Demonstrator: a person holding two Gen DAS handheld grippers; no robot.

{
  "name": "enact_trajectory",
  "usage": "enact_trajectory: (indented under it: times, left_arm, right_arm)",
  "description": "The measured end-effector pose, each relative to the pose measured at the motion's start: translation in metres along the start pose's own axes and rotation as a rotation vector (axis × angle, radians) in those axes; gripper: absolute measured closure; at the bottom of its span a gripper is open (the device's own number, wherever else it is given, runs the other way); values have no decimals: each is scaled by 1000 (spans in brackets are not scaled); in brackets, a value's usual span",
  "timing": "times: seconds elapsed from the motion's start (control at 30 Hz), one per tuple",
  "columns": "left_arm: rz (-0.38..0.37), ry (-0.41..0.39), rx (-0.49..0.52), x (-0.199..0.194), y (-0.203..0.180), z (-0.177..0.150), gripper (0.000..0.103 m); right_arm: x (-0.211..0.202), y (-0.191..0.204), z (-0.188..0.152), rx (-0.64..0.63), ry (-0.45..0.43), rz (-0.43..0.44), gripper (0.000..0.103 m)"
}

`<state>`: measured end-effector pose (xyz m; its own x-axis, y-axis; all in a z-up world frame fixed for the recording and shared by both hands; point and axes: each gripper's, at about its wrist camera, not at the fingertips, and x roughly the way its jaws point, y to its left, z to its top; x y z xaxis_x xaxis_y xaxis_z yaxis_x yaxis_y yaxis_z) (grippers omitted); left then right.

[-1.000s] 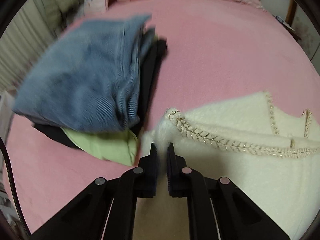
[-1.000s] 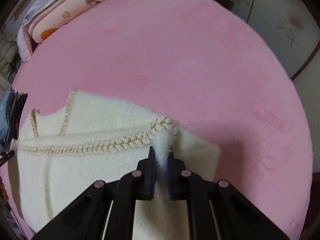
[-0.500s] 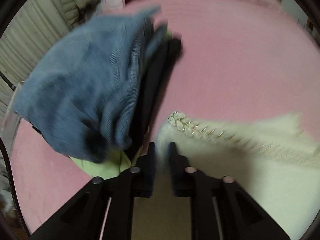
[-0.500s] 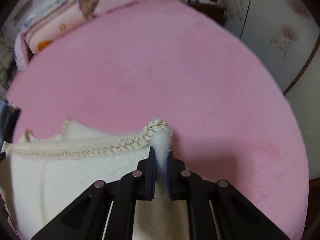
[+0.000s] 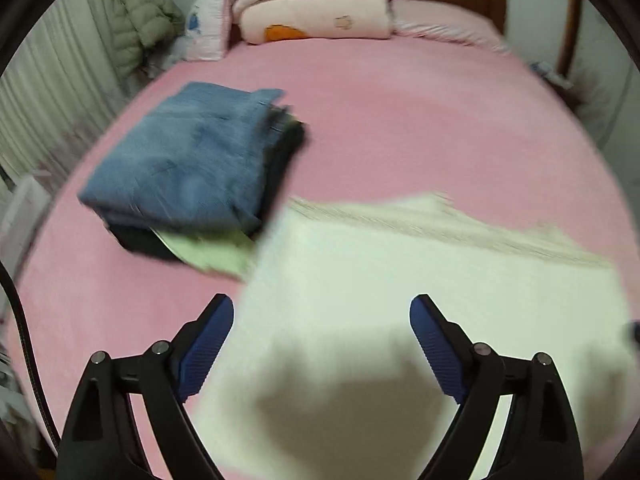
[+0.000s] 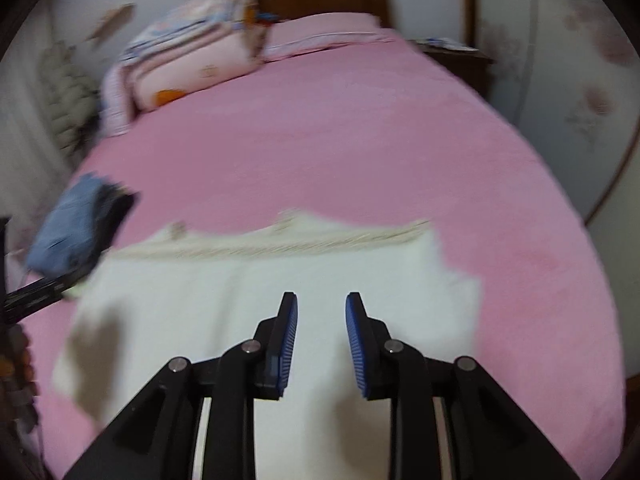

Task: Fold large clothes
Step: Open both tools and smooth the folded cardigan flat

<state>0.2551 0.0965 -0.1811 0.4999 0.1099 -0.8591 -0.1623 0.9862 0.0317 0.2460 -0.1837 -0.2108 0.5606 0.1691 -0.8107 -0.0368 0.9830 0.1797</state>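
A cream fluffy garment [image 5: 420, 280] with a braided gold-flecked trim lies folded flat on the pink bed; it also shows in the right wrist view [image 6: 280, 280]. My left gripper [image 5: 322, 312] is wide open above its left part, holding nothing. My right gripper [image 6: 322, 304] is open above its right part, holding nothing. Both views are blurred by motion.
A stack of folded clothes, blue on top [image 5: 192, 152] over black and light green, lies left of the cream garment, also in the right wrist view [image 6: 76, 228]. Folded quilts and pillows [image 5: 312, 4] sit at the headboard. The pink bed [image 5: 420, 112] stretches beyond.
Both grippers have let go of the cream garment's trimmed corners, opened, and pulled back and up. The garment now lies flat on the bed.
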Motion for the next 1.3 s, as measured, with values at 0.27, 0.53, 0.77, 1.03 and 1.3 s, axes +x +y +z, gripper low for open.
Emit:
enact_trajectory:
  times: [0.27, 0.53, 0.77, 1.03, 1.3]
  left_arm:
    - [-19, 183, -4, 69, -36, -57, 16]
    - [30, 87, 19, 89, 4, -45, 12]
    - [65, 38, 64, 97, 53, -48, 8]
    - [28, 85, -33, 60, 55, -46, 9]
    - [98, 30, -59, 3, 64, -119, 9]
  right_arm:
    - [72, 96, -21, -168, 99, 108, 80]
    - [77, -5, -39, -137, 81, -208, 91]
    - [37, -115, -63, -24, 75, -326, 103]
    - [21, -68, -50, 132, 52, -295, 101]
    - [4, 39, -94, 16, 71, -104, 101]
